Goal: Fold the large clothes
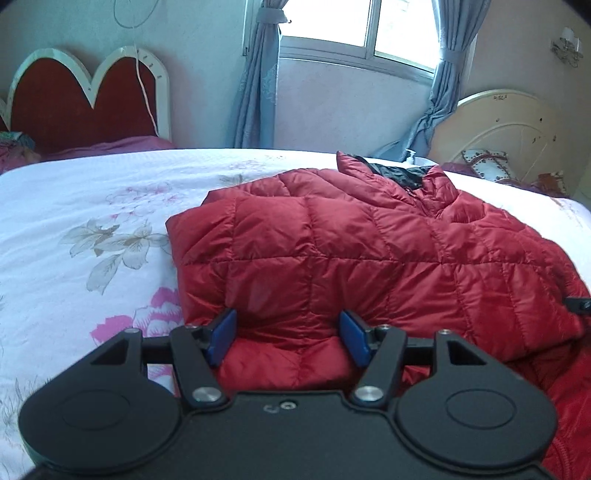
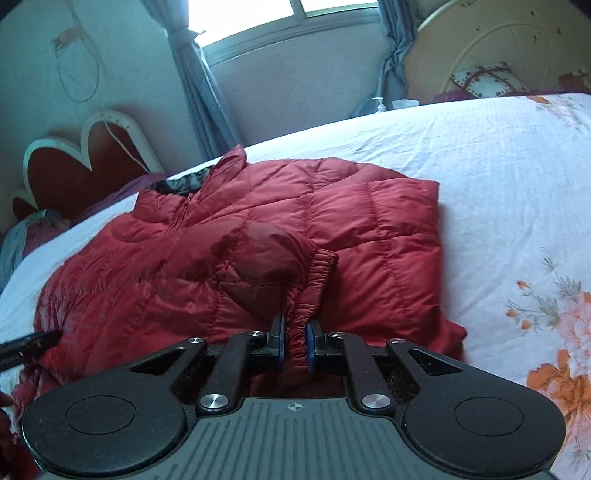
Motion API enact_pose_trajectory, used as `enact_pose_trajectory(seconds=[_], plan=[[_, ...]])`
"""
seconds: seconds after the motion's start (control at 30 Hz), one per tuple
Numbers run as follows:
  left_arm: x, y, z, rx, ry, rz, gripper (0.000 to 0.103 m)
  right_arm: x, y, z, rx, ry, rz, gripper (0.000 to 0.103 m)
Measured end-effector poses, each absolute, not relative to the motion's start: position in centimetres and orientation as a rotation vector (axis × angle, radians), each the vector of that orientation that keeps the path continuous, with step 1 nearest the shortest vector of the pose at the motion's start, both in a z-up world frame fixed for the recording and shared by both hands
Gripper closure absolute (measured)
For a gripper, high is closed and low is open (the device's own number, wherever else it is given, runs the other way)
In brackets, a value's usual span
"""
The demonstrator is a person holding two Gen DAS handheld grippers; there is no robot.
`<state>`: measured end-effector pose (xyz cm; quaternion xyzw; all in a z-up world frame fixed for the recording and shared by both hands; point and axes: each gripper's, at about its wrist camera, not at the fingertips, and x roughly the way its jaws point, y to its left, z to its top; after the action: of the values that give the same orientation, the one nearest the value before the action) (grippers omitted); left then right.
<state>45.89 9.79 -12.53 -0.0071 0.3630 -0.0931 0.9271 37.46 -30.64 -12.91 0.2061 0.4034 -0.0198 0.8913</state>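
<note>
A red quilted puffer jacket [image 1: 369,251] lies spread on the bed, collar toward the window, with dark lining showing at the neck. My left gripper [image 1: 288,338] is open, its blue pads either side of the jacket's near hem, with red fabric between them. In the right wrist view the jacket [image 2: 369,229] has one side folded in. My right gripper [image 2: 295,343] is shut on the elastic sleeve cuff [image 2: 314,280], which lies across the jacket's front. The tip of the left gripper shows at the left edge [image 2: 26,345].
The bed has a white floral bedspread [image 1: 92,229] [image 2: 498,184]. A red heart-shaped headboard [image 1: 74,99] stands far left, a cream round headboard [image 1: 506,129] with a cushion far right. A curtained window [image 1: 358,33] is behind the bed.
</note>
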Motion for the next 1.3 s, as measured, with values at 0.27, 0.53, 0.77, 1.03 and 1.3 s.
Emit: enact_pose_trajectory(seconds=[0.27,0.53,0.77,1.03,1.3], plan=[[48.7,10.7,-9.6,-0.024,0.649,-0.227,0.024,38.0,-32.3,-9.6,0.401,0.711,-0.15,0.032],[54.6,10.1,-13.2,-0.005,0.754,-0.242,0.024,45.6,-30.0,-13.4,0.284,0.853,-0.098,0.071],[54.9,10.6,-13.2,-0.006,0.758,-0.24,0.023,46.5,-29.5,-14.5,0.226,0.827,-0.123,0.071],[48.5,11.9,-10.1,-0.075,0.702,-0.315,0.029,41.1,-30.4,-10.9,0.294,0.807,-0.122,0.019],[47.5,11.5,-12.2,-0.076,0.742,-0.26,0.03,41.5,-28.9,-11.8,0.321,0.829,-0.056,0.08]])
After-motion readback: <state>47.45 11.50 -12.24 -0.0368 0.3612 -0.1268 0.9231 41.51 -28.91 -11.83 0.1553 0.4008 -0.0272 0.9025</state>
